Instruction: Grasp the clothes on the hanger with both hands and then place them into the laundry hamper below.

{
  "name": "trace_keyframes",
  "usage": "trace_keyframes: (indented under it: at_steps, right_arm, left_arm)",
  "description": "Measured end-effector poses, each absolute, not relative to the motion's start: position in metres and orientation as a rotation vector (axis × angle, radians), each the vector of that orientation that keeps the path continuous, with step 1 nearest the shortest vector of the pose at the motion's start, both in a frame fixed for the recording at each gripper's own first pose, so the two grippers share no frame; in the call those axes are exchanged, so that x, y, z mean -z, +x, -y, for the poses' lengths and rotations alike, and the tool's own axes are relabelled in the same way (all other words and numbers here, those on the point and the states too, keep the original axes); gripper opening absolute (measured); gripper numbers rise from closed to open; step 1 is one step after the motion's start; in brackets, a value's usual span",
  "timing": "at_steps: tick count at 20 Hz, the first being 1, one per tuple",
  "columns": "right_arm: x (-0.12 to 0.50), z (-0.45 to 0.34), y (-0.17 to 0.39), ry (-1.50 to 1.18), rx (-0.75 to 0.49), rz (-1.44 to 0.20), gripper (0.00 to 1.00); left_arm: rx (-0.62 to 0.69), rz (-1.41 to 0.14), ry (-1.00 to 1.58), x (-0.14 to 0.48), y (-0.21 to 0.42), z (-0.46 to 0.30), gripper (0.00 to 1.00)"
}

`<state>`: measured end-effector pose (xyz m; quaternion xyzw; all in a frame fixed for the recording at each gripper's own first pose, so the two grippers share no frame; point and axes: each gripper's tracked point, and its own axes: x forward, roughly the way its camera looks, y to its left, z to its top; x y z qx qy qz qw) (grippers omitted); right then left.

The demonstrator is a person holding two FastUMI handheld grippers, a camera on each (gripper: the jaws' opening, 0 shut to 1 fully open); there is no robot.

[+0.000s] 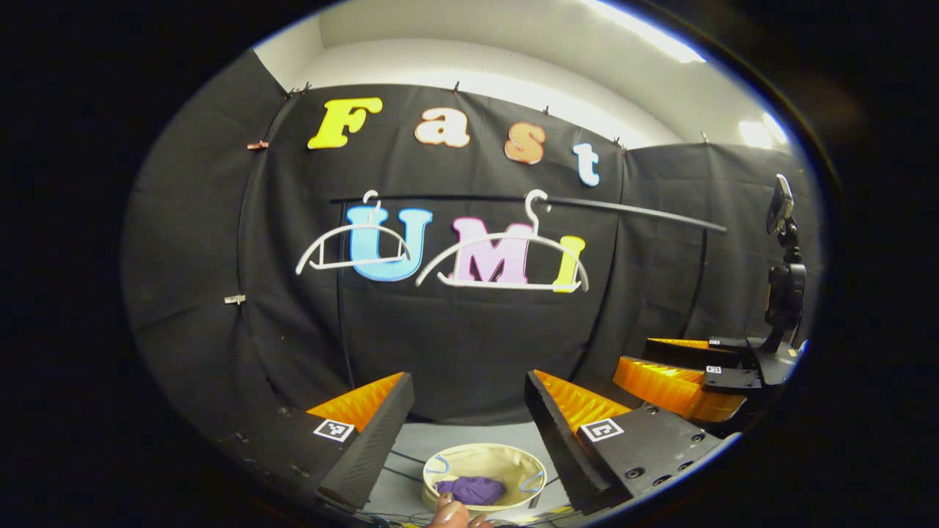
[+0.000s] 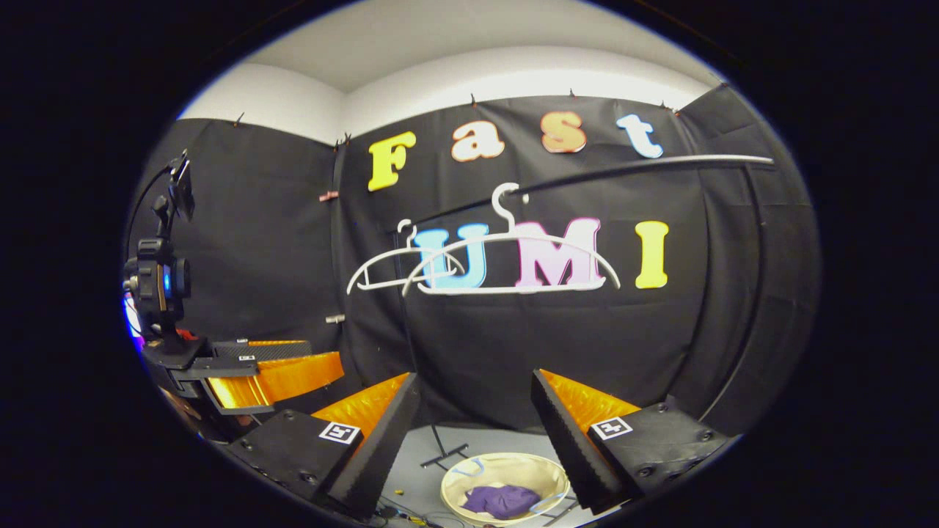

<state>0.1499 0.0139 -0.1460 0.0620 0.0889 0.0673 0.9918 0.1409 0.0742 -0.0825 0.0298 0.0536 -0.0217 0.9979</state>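
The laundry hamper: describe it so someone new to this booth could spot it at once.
Start at the black rail across the booth's wall, where two bare white hangers hang. Look straight down to the grey floor: the laundry hamper is the round, cream, open-topped tub there. It alone has pale blue loop handles and a crumpled purple garment inside.

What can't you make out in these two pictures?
- Hamper near rim: cut off at the bottom of the left gripper view, behind fingertips.
- Purple garment: too small and crumpled to name, right gripper view.
- Hamper's right rim: hidden behind the right gripper.
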Motion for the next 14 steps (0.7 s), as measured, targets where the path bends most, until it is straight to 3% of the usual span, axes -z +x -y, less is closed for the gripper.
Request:
trace_keyframes:
  at_steps: [2, 5, 7, 9, 14]
  right_arm:
    - [0.121, -0.017, 0.131, 0.106, -0.106, -0.103, 0.95]
    - [0.090, -0.025, 0.106, 0.090, -0.087, -0.018, 1.00]
    - [0.076, -0.025, 0.092, 0.101, -0.075, 0.018, 0.98]
    - [0.066, -0.023, 0.081, 0.115, -0.063, 0.040, 1.00]
    - [0.051, -0.011, 0.064, 0.116, -0.047, 0.065, 0.97]
  left_arm:
    - [0.054, -0.032, 0.074, 0.059, 0.116, -0.075, 0.96]
    - [0.068, 0.049, 0.090, 0.037, 0.081, -0.074, 0.96]
    - [0.065, 0.093, 0.092, 0.023, 0.065, -0.074, 0.97]
    - [0.072, 0.105, 0.091, 0.017, 0.057, -0.072, 0.94]
    - [0.092, 0.114, 0.098, 0.011, 0.045, -0.058, 0.96]
